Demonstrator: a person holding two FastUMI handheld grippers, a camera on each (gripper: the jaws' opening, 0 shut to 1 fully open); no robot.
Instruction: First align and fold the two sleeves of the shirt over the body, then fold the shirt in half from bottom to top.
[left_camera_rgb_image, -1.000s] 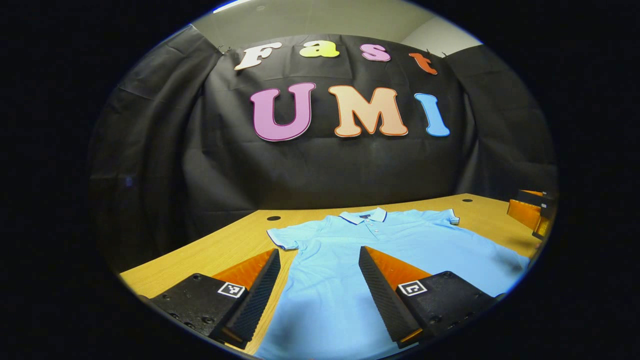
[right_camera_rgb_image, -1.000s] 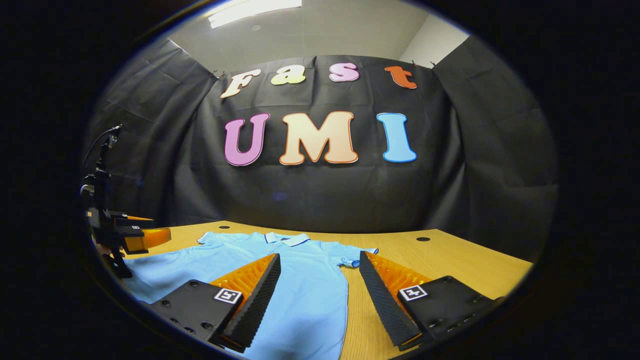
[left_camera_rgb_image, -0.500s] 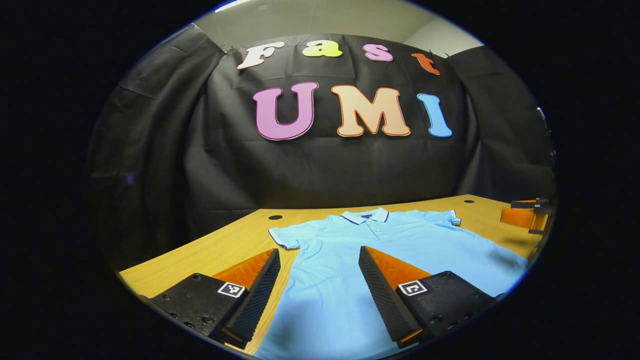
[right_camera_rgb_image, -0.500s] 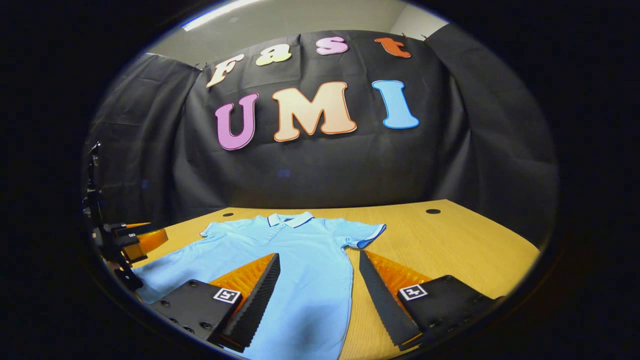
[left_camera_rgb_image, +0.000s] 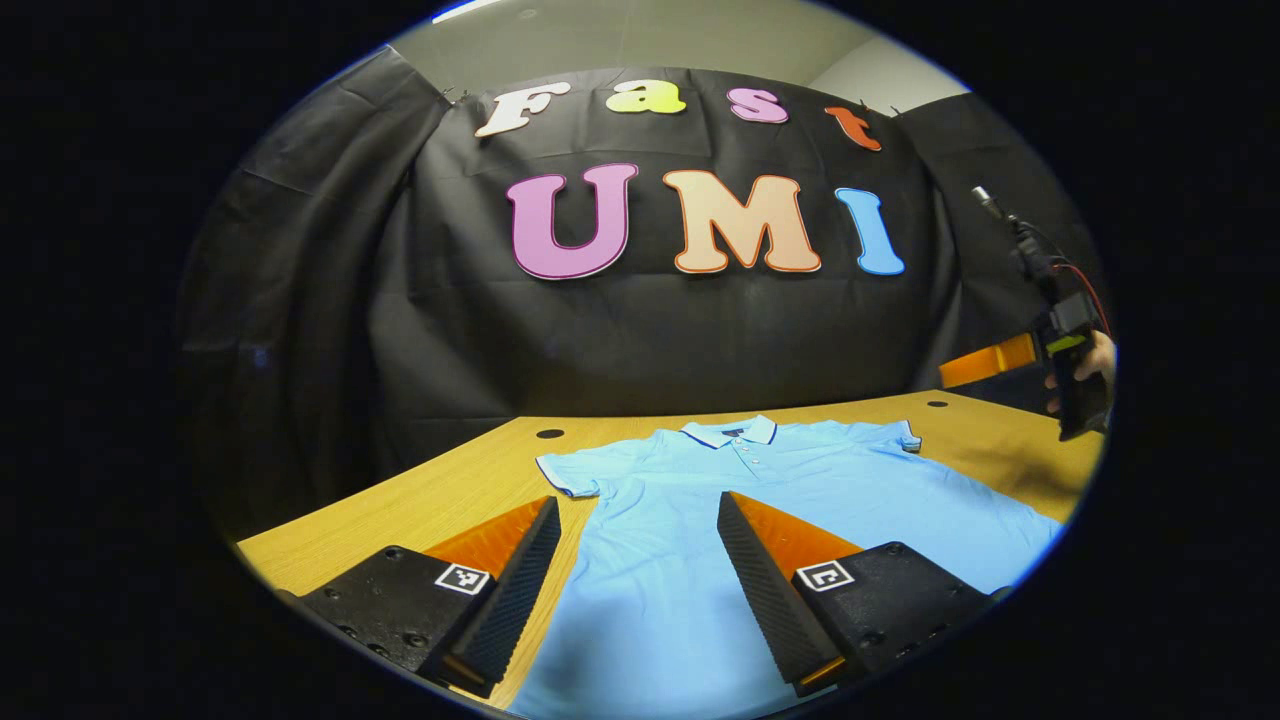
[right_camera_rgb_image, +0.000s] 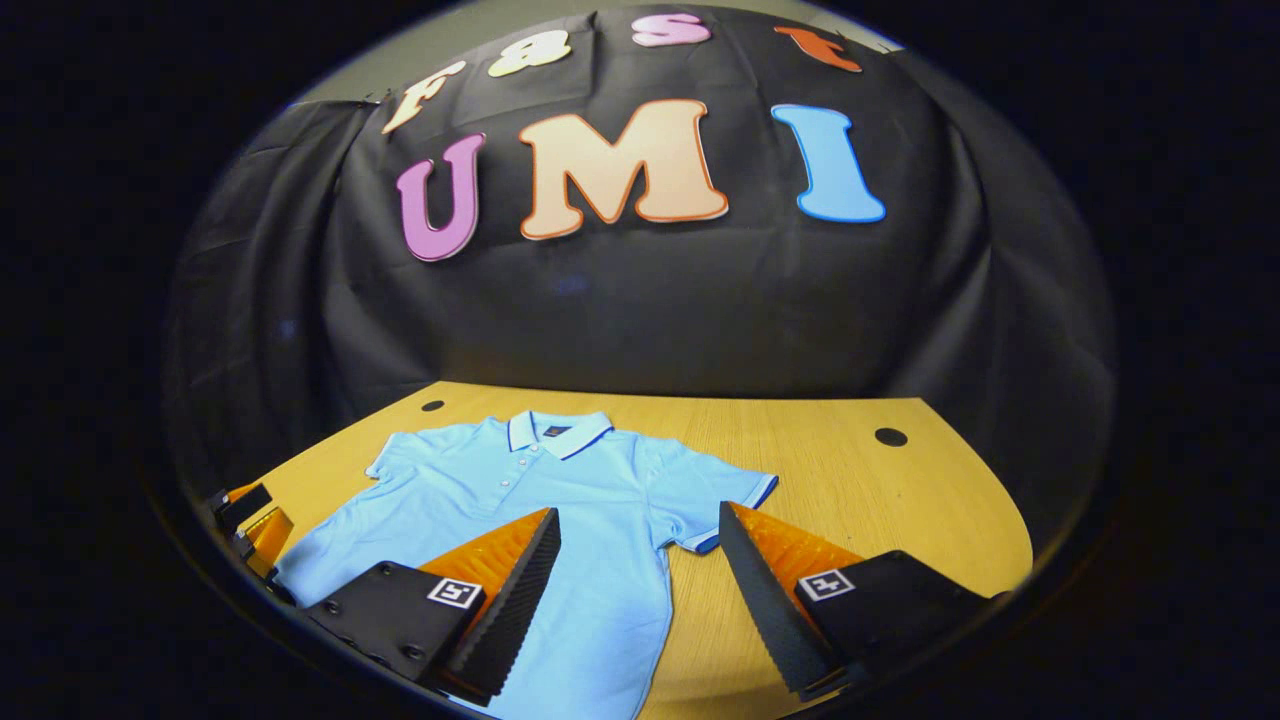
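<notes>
**Shirt flat on the bench, both claws open and empty**

The wooden bench carries everything here, its pale top running back to the black cloth wall, with round dark holes near the far edge.

The light blue polo shirt lies spread face up on the bench, collar toward the wall and hem toward the claws. In the right gripper view the same shirt sits left of centre, with bare wood to its right. Both short sleeves lie out flat to the sides, unfolded: the left sleeve on one side and the right sleeve on the other, each edged with a dark stripe.

The left claw hangs low over the lower body of the shirt, its fingers spread wide with nothing between them. The right claw is likewise wide open and empty, above the shirt's right side and the bare wood beside it, its outer finger just beside the right sleeve's cuff. Whether either touches the cloth cannot be told.

In the left gripper view the right claw appears again far off at the right edge, held up well above the bench by a hand.

The collar lies open, with small buttons below it.
</notes>
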